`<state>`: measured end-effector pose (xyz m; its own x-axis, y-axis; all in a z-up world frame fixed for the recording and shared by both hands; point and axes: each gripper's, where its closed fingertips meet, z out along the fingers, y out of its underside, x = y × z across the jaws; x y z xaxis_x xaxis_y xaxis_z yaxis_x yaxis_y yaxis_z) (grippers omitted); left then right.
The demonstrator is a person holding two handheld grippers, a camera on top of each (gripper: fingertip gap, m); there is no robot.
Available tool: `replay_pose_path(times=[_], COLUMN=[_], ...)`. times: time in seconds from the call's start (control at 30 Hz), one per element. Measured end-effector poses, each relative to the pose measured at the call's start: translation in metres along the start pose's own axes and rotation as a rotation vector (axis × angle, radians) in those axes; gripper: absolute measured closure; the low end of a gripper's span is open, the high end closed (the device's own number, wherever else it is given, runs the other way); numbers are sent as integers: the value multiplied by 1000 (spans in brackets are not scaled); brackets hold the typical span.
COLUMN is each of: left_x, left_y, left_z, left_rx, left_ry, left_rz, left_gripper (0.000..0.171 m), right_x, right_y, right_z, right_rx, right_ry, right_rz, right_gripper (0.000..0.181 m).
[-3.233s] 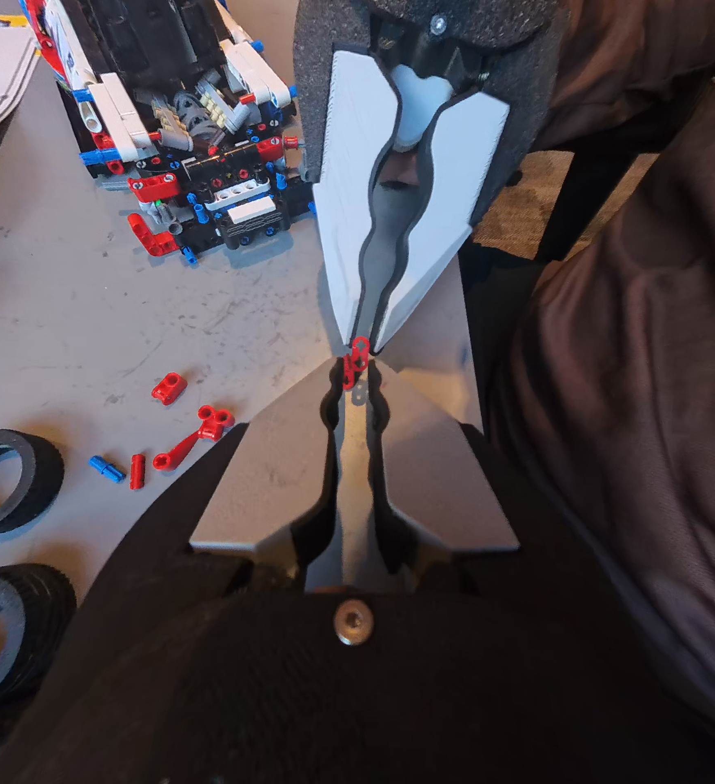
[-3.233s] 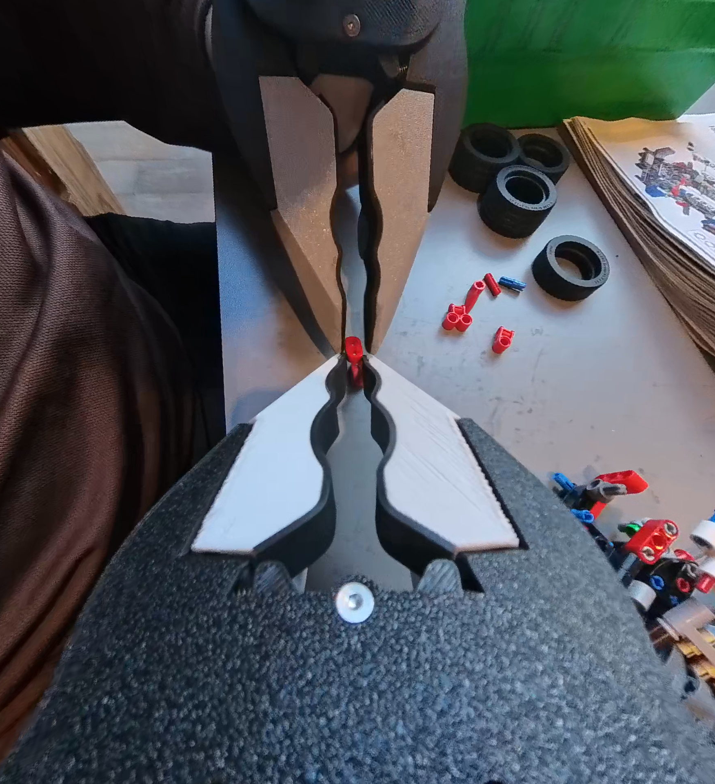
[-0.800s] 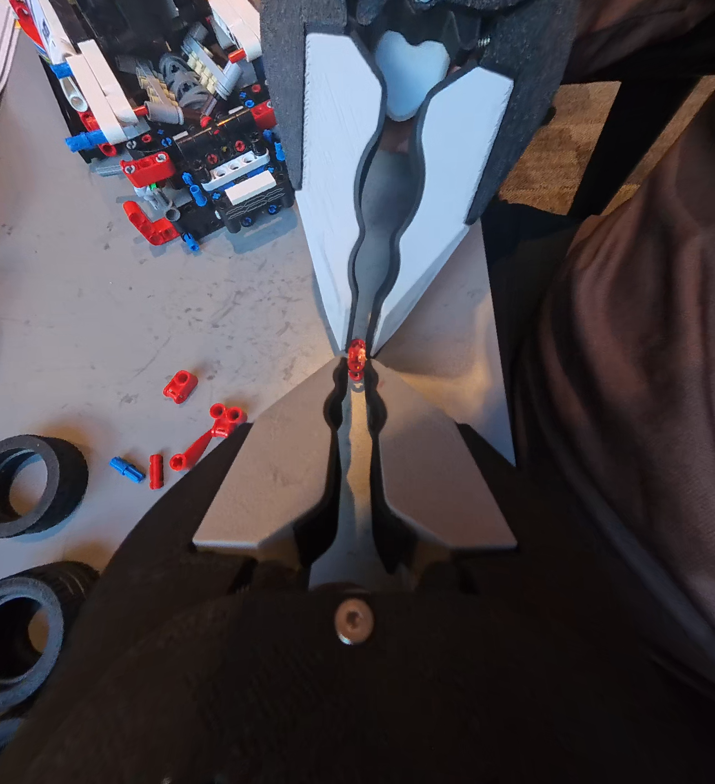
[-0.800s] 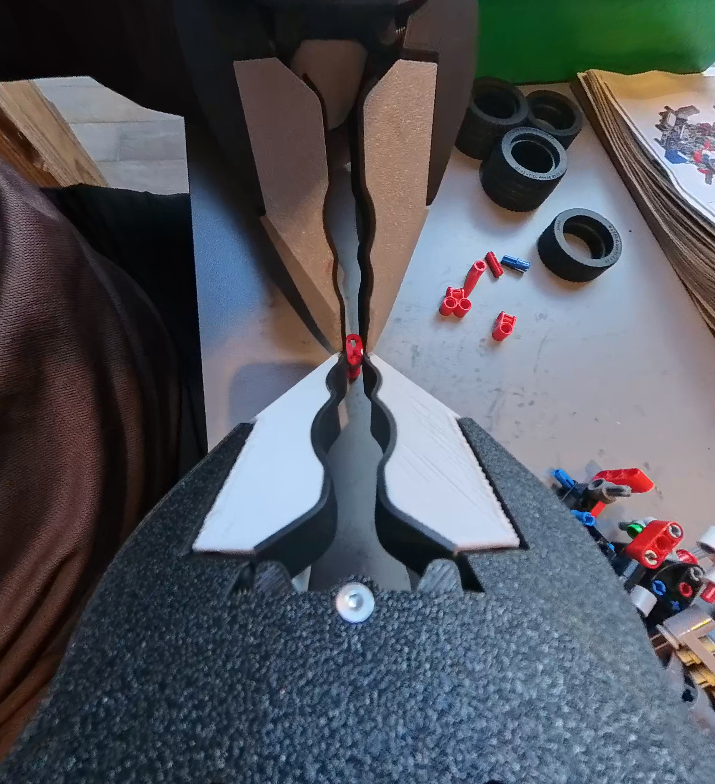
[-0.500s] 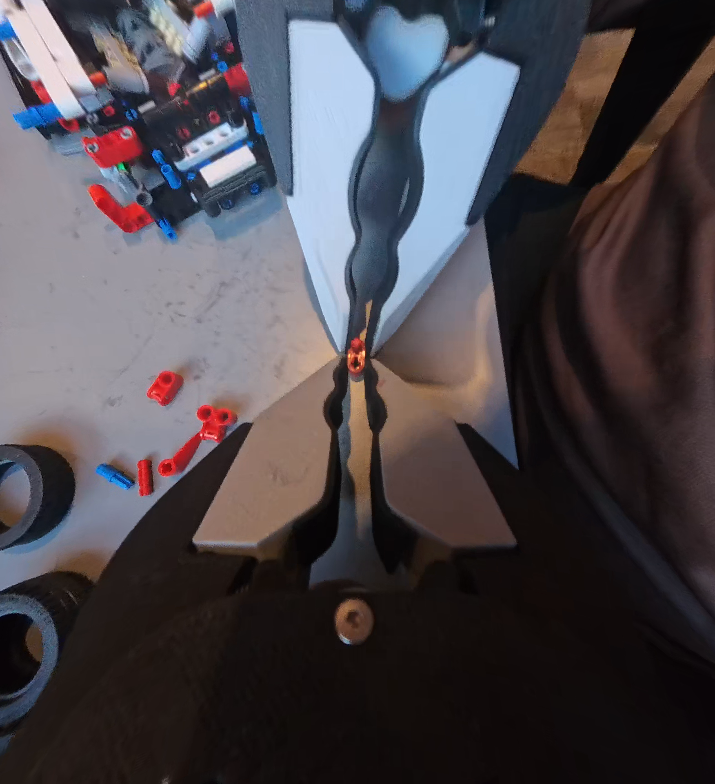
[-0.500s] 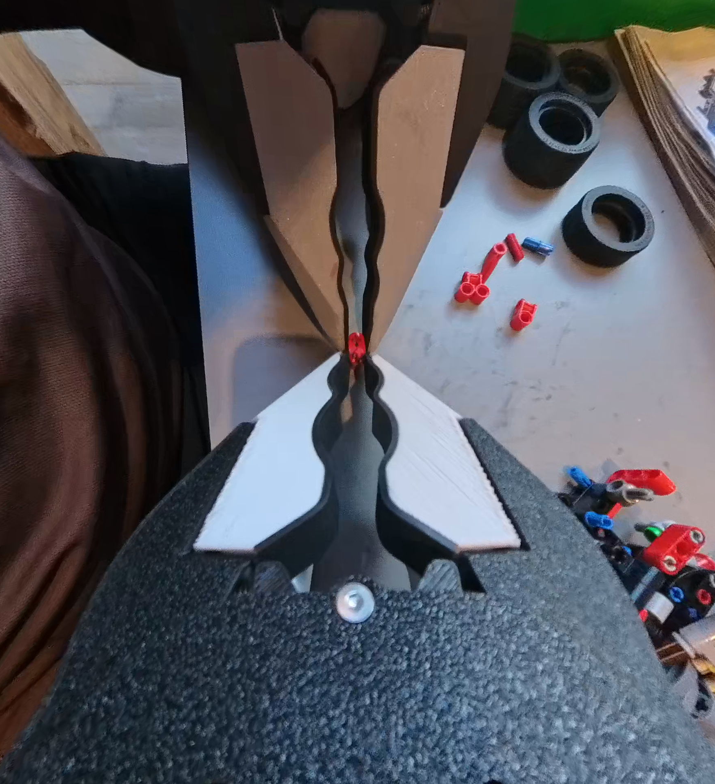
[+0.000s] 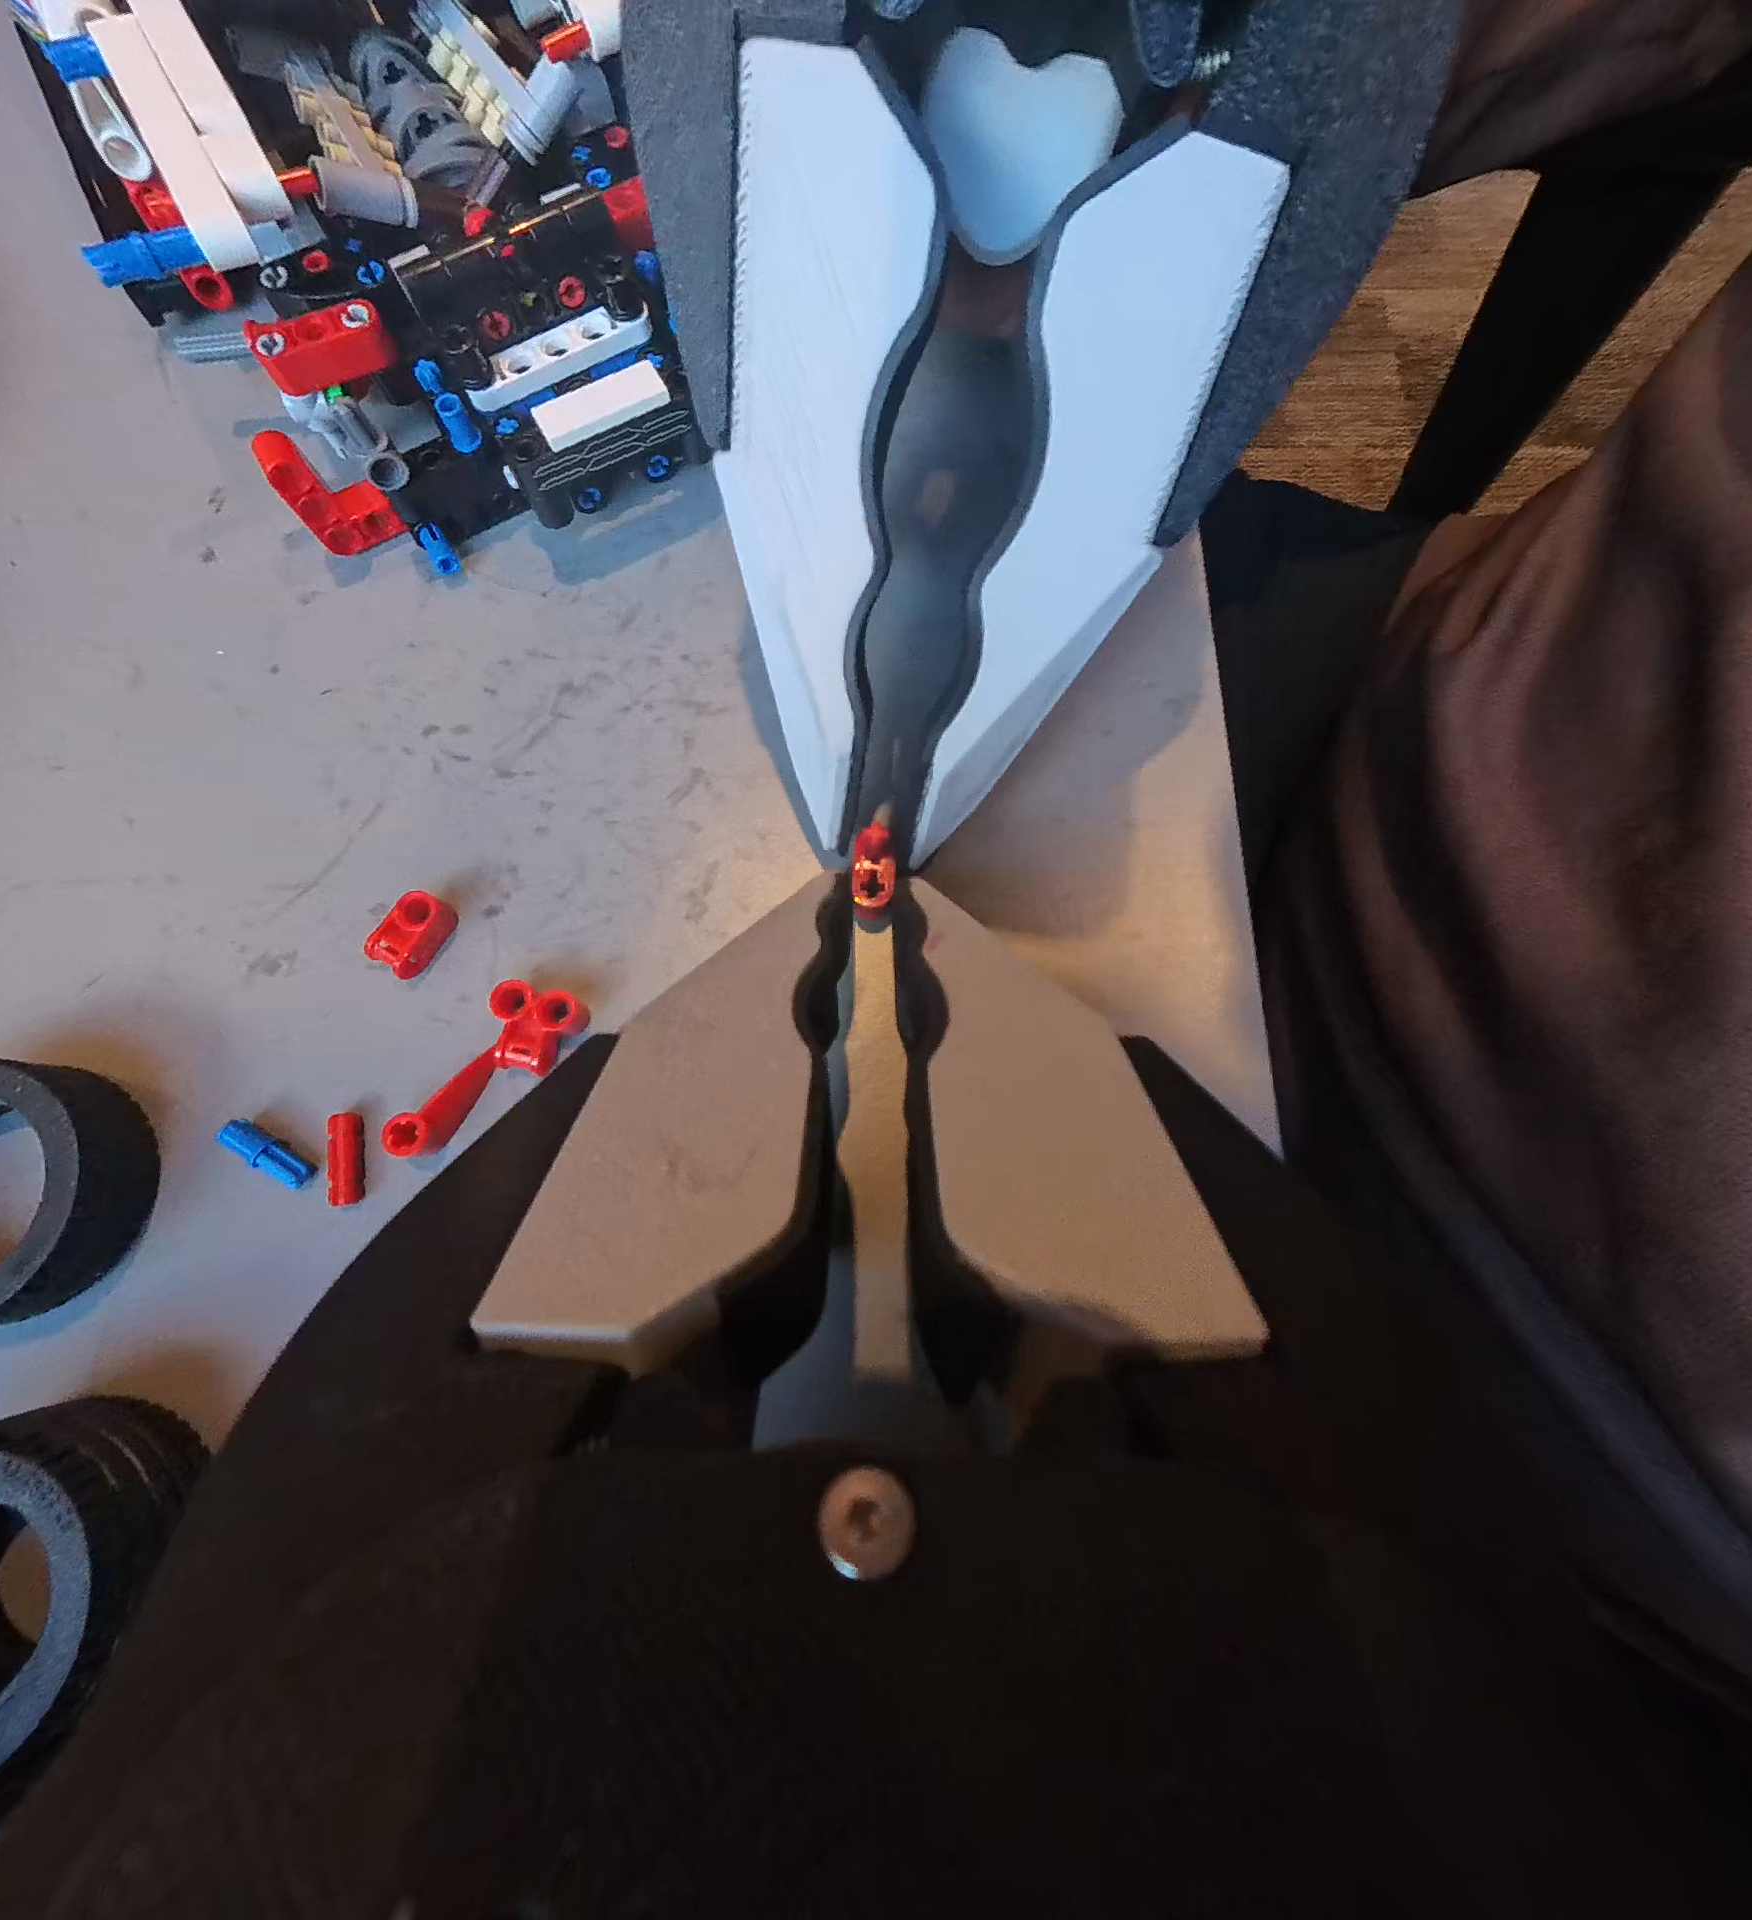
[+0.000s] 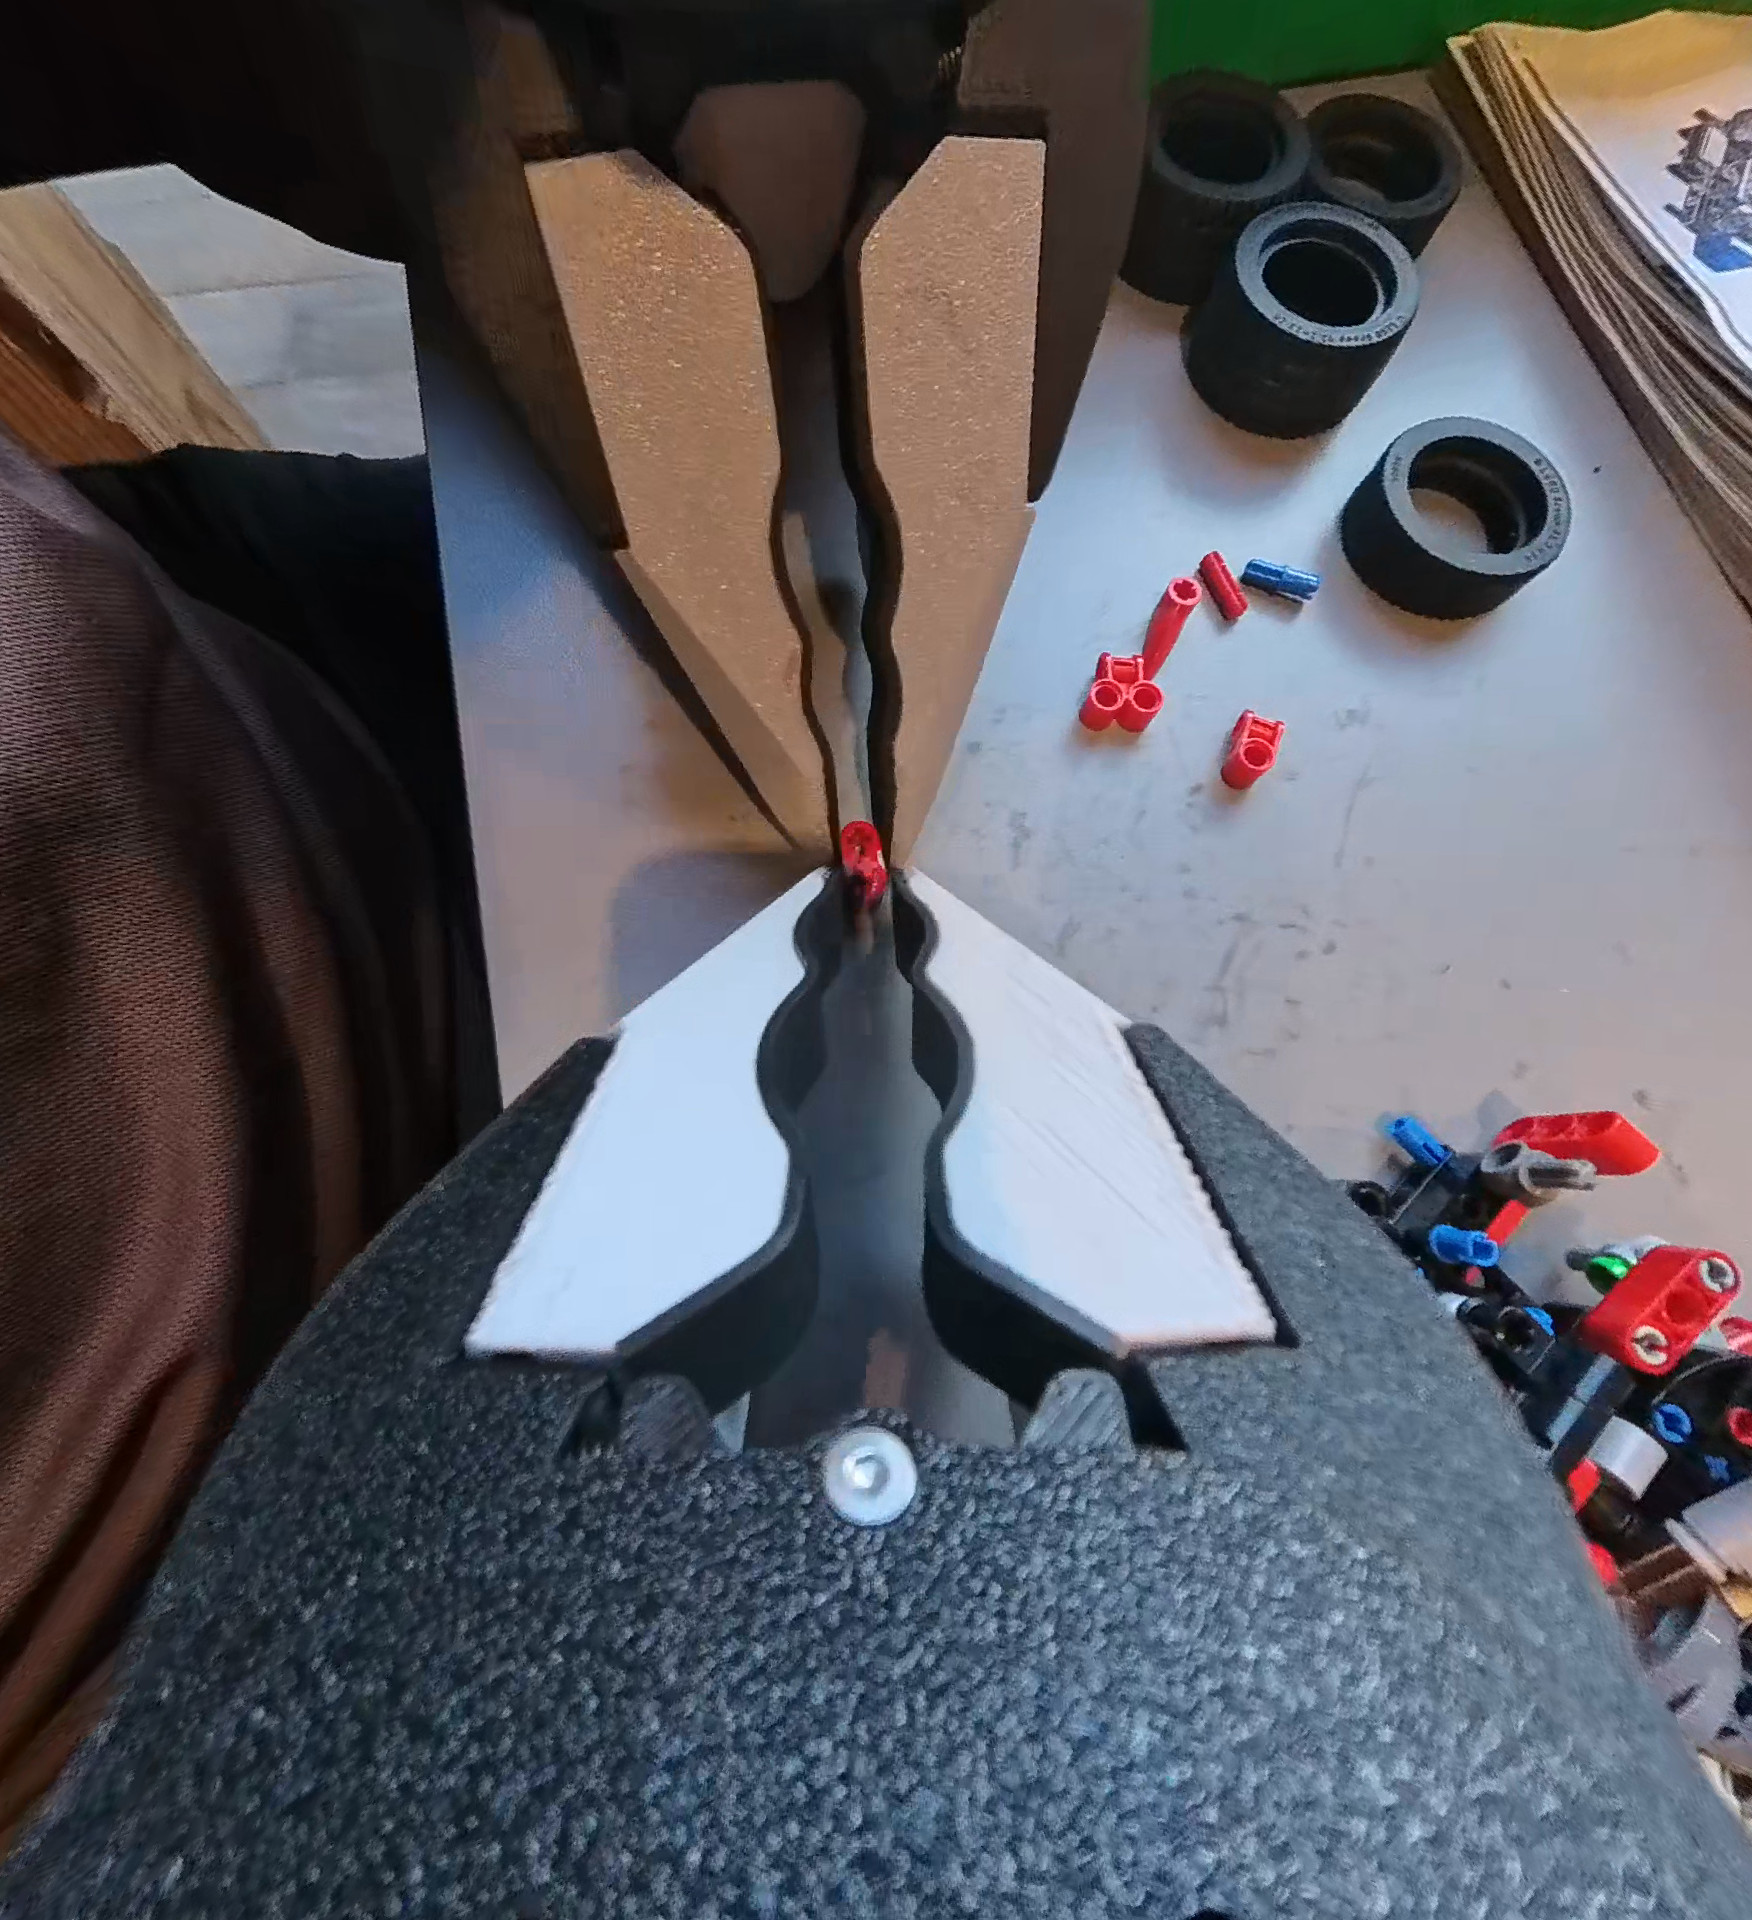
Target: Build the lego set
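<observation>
Left wrist view: we're holding both grippers tip to tip above the table (image 7: 228, 727) edge, left gripper (image 7: 870, 906) and right gripper (image 7: 877, 847) each with jaws closed on the same small red piece (image 7: 871, 873). Can't tell if it's one part or two being mated. Right wrist view is showing the same pinch from the other side (image 8: 864, 860). We're likely joining or handing off a connector mid-air. The model (image 7: 415, 260) is sitting well apart, loose red parts (image 7: 529, 1029) and tyres (image 7: 10, 1195) nearby. Next move probably needs a straight push along the axis, then one gripper releasing.
</observation>
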<state>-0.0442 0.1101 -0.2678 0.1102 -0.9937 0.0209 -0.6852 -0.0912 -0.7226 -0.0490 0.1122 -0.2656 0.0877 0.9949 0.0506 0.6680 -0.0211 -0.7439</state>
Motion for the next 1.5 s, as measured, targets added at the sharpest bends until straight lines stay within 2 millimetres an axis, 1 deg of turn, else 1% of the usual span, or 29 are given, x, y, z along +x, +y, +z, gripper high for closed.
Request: replay_pose_path(times=[0.13, 0.3, 0.4, 0.5, 0.6, 0.73, 0.83, 0.97, 1.07, 1.23, 1.37, 1.5], left_x=[-4, -16, -22, -24, -28, -26, -26, -26, -25, -20, -17, -12], left_y=[0, 1, 0, 0, 0, 2, 4, 5, 5, 1, 1, 5], left_z=[0, -1, -1, -1, -2, -4, -6, -6, -6, -3, -4, -12], left_rx=[0, -1, -2, -4, -5, -1, 4, 10, 11, 24, 34, 45], left_ry=[-30, -110, -155, -195, -250, -255, -248, -230, -224, -209, -252, -313], left_rz=[-9, -39, -60, -77, -84, -130, -180, -220, -224, -264, -335, -343], left_gripper=[167, 167, 167, 167, 160, 157, 152, 149, 147, 134, 132, 129], right_x=[4, 3, 6, 7, 5, 1, 2, 8, 15, 23, 23, 24], right_y=[-3, -11, -13, -14, -14, -15, -10, -7, -7, -8, -7, -6], right_z=[-3, -16, -21, -22, -22, -24, -28, -35, -41, -47, -48, -46], right_rx=[19, 104, 133, 144, 149, 162, 152, 172, 200, 225, 215, 215], right_ry=[67, 117, 136, 128, 95, 58, 56, 52, 50, 64, 93, 108], right_rz=[-3, 26, 37, 57, 70, 67, 63, 85, 123, 176, 168, 180], right_gripper=[162, 162, 163, 164, 164, 163, 163, 164, 164, 164, 164, 164])
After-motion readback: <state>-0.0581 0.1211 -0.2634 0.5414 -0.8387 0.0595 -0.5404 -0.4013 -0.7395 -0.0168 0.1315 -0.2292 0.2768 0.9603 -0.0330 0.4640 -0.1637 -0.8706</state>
